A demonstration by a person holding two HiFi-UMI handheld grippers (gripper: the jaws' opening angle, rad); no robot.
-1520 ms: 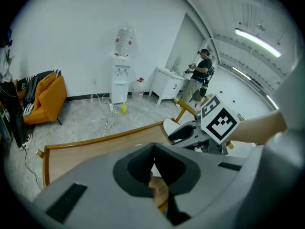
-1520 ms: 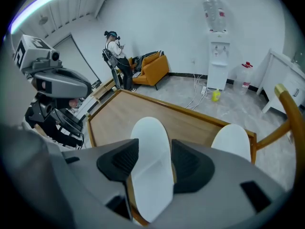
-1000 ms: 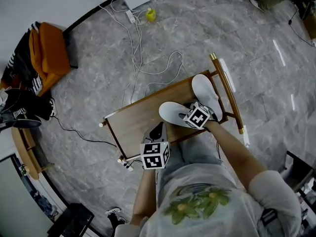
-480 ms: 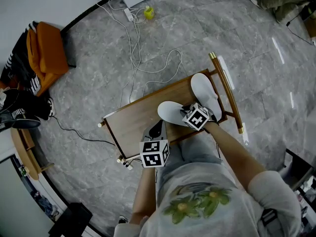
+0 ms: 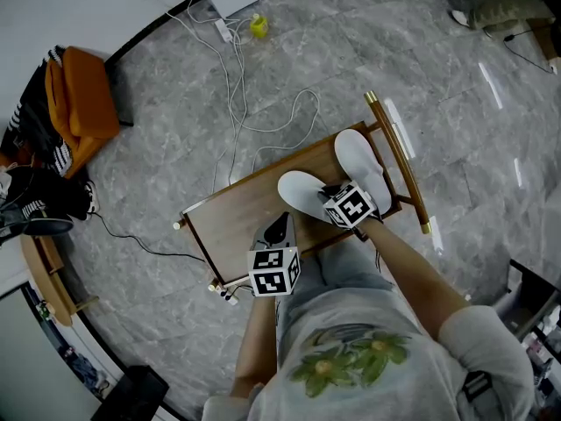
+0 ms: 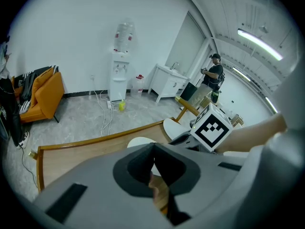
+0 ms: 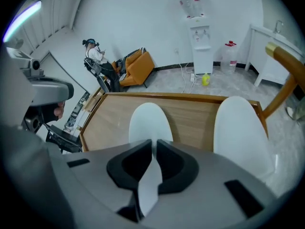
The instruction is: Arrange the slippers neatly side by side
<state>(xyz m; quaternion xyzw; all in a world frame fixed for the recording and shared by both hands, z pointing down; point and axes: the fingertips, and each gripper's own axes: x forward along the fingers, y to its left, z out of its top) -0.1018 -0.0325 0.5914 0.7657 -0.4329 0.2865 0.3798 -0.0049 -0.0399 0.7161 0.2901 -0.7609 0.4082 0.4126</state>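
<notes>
Two white slippers lie on a low wooden table [image 5: 237,213]. The left slipper [image 5: 301,194] [image 7: 148,120] points away from me, and my right gripper [image 5: 330,195] [image 7: 153,146] is shut on its heel edge; its jaws have just been closing, with that thin white edge between the pads. The other slipper [image 5: 361,165] [image 7: 243,128] lies just to its right, angled away, by the table's right rail. My left gripper [image 5: 279,229] [image 6: 153,150] hovers at the table's near edge, shut, with nothing between its pads.
Wooden rails with brass tips [image 5: 399,160] run along the table's right end. White cables [image 5: 241,103] and a yellow object [image 5: 259,26] lie on the grey floor beyond. An orange chair [image 5: 83,103] stands at the far left. A person [image 6: 212,75] stands at the back.
My right gripper has rolled a little and closed onto the left slipper's heel, and that slipper has shifted slightly. The left gripper has stayed put.
</notes>
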